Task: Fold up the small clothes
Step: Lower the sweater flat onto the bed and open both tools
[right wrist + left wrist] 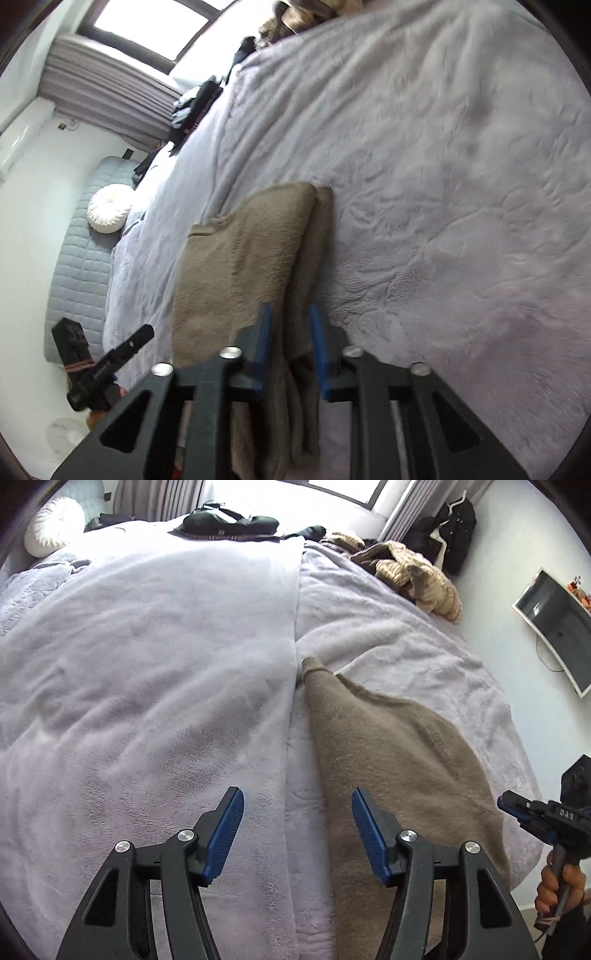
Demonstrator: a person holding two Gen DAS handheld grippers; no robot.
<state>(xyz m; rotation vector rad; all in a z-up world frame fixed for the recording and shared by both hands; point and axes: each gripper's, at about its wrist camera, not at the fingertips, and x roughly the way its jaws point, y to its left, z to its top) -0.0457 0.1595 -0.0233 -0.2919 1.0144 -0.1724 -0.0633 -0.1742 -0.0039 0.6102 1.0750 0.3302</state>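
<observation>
Fuzzy taupe knit garment [243, 258], partly folded with one layer doubled over, lies at the near edge of the lilac-blanketed bed [147, 664]. Right hand-held gripper [291, 354] pinches its edge; left hand-held gripper [297, 834] hovers spread and empty. Final folds apparently remain.

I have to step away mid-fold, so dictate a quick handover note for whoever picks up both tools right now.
Left tool: open, empty, over the blanket just left of the garment.
Right tool: jaws close around a bunched edge of the tan garment; whether it is pinched tight is unclear.
Garment: lies on the bed near its edge, one side already folded over, two layers showing.
Left to do: finish the fold, smooth it, set it aside. More clothes are piled at the far side of the bed.
</observation>
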